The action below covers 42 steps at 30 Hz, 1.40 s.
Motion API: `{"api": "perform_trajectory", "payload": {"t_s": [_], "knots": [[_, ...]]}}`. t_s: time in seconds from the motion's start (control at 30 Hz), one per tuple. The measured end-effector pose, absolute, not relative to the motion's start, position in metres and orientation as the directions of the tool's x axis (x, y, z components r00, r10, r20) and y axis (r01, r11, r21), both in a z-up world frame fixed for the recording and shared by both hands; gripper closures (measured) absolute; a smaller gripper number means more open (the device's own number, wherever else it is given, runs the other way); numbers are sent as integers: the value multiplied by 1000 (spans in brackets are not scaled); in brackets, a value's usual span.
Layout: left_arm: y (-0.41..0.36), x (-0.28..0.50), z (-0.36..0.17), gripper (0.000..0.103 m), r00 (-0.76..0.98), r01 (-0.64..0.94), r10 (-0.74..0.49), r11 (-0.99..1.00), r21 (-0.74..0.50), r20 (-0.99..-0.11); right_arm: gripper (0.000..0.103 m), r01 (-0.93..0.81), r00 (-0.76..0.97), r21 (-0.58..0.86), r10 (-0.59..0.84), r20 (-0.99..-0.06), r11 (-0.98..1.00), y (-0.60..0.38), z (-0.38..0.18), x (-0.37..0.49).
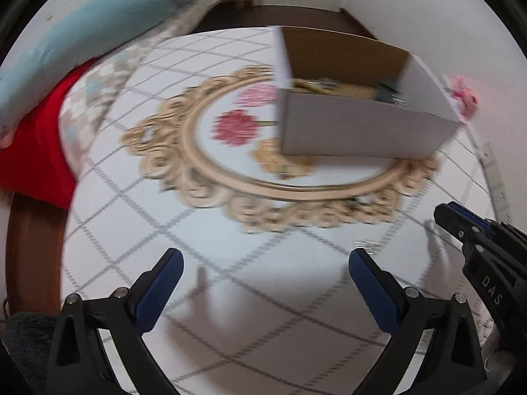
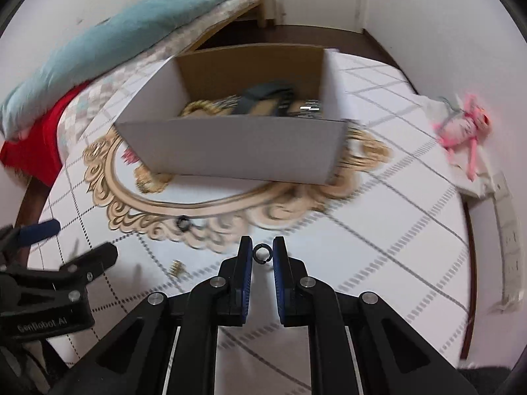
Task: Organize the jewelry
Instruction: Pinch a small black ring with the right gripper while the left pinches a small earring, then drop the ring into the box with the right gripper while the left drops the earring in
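A white cardboard box (image 2: 230,148) with jewelry inside stands on the patterned tablecloth; it also shows in the left wrist view (image 1: 362,131). My right gripper (image 2: 262,251) is shut on a small dark ring (image 2: 262,253), held between its fingertips above the cloth, in front of the box. Another dark ring (image 2: 183,223) lies on the cloth's gold ornament, and a small gold piece (image 2: 176,267) lies nearer, to the left. My left gripper (image 1: 265,263) is open and empty over the cloth; a small silver piece (image 1: 364,244) lies by its right fingertip.
A teal blanket (image 2: 131,23) and red fabric (image 2: 33,144) lie at the left. A pink soft toy (image 2: 464,125) rests at the table's right edge by the wall. The left gripper (image 2: 66,263) shows at the left in the right wrist view.
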<state>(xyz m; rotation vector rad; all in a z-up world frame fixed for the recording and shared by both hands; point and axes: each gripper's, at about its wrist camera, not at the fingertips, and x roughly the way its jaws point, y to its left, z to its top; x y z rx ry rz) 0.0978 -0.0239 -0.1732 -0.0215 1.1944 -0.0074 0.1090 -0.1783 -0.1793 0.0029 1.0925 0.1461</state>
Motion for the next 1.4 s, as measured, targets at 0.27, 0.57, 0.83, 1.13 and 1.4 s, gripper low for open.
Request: {"api": "perform_trajectory", "payload": {"t_s": [0.27,0.57,0.83,1.13,1.4], "knots": [[-77,98,-182,27,361,85,-51,996,-22,-931,90,14,453,104,86,-887,994,-226,-180,91],[-83,101,-187,84,381,123,-46,992,1,-923,90,35,453,115,87,-887,993,-233,-184,88],[-83,107,-186,93,388,114,-55,993,-11,-920,90,50,448,125,90,-890,991,-235,-186,89],[-85,101,-173,97,401,132,-95,990,-45,-911,90,52,469,142,102,-877,988,-234,-176,91],[-69,126,-108,97,450,128,-210,977,-170,-868,90,4,521,253,214,-826,967,-226,-129,110]]}}
